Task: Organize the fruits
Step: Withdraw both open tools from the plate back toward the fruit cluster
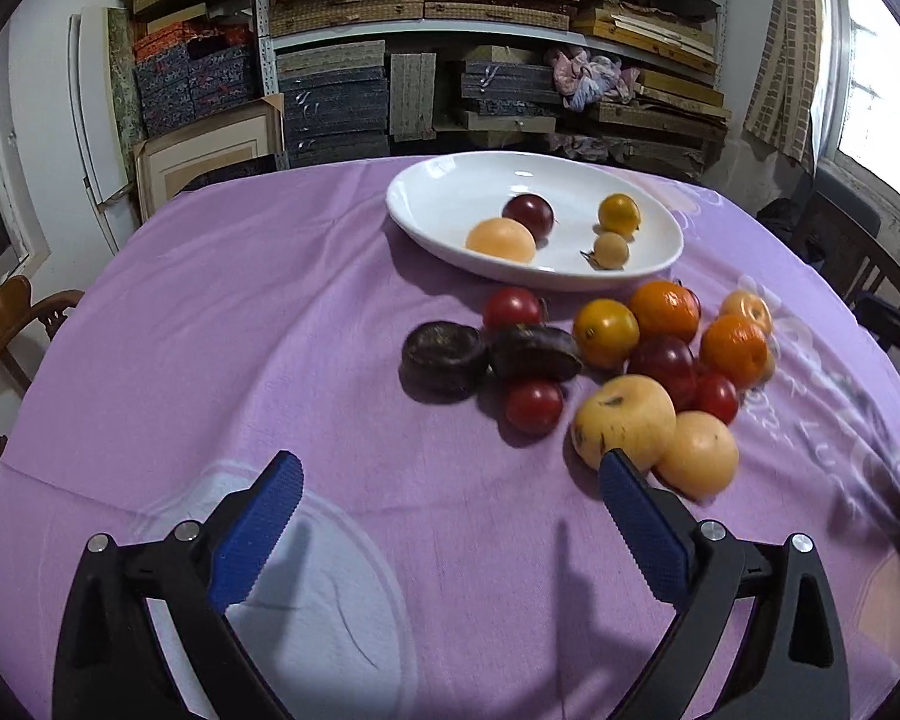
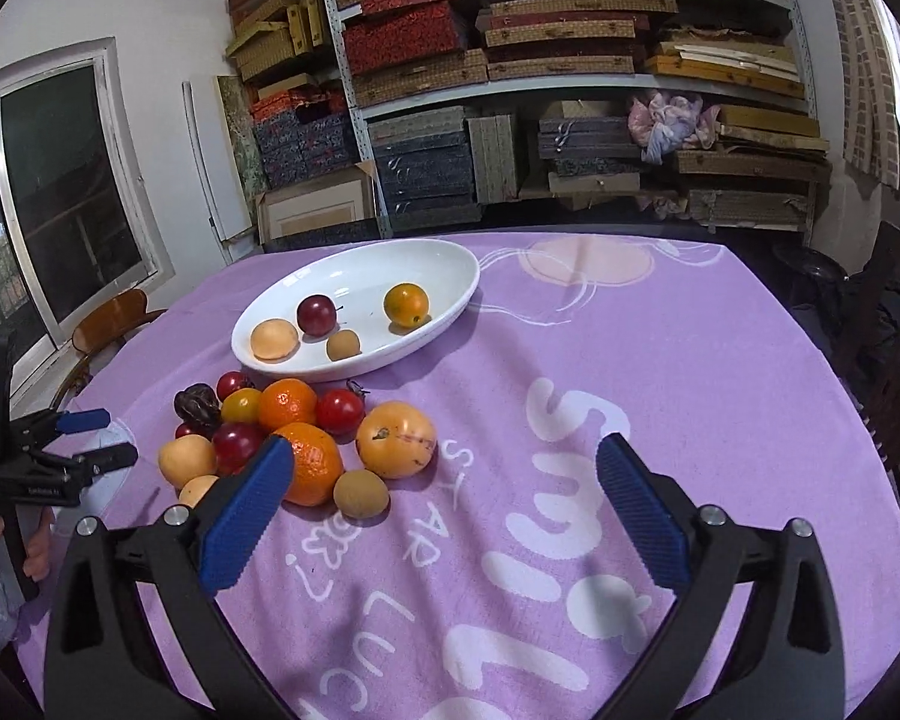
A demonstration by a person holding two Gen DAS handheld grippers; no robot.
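While the left tongs [image 1: 450, 474] stand spread wide with nothing between their blue pads, the left wrist view looks over a worktop [image 1: 240, 330] draped in purple cloth. A white oval dish [image 1: 450, 192] sits at the far side and already carries four fruits: a pale peach-coloured one, a dark red plum [image 1: 528, 214], a yellow-orange one and a small tan one. Just in front of the dish lies the loose pile of fruits [image 1: 630, 372] on the cloth, bunched and touching one another, so it seems they wait to be sorted into the dish one at a time.

From the right wrist view, the right tongs [image 2: 444, 468] are likewise released and carry nothing. Their left pad stands in front of an orange [image 2: 312, 462] at the near edge of the pile, which looks like the handiest next pick. The dish [image 2: 450, 258] lies beyond the pile, and the left tongs [image 2: 96, 438] show at the left edge, held in a person's hand [image 2: 36, 546]
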